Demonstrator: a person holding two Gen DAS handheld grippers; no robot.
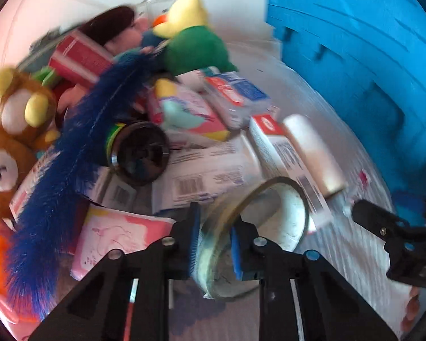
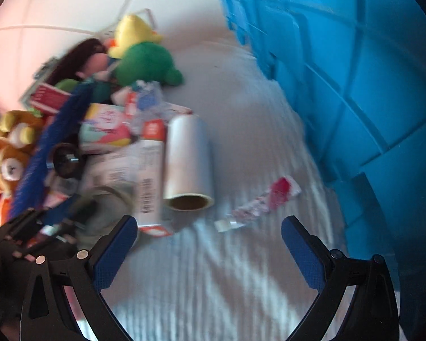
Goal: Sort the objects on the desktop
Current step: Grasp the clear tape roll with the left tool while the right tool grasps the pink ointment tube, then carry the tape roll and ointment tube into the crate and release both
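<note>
In the left wrist view my left gripper (image 1: pixel 215 248) is shut on the near wall of a clear tape roll (image 1: pixel 294 218), one blue pad inside the ring and one outside. The roll lies at the front of a pile of boxes and plush toys. In the right wrist view my right gripper (image 2: pixel 208 223) stands wide open above the pale cloth, with nothing between its fingers. Just beyond its fingertips lie a silvery film roll (image 2: pixel 187 153) and a crumpled red and white wrapper (image 2: pixel 265 200). The tape roll (image 2: pixel 115 196) shows blurred at the lower left there.
The pile holds brown bear plushes (image 1: pixel 5 167), a green and yellow plush (image 1: pixel 194 45), a long blue feather (image 1: pixel 71 153), a black-lidded jar (image 1: pixel 140 153) and several printed boxes (image 1: pixel 207 176). A large blue crate (image 2: pixel 369 99) walls off the right side.
</note>
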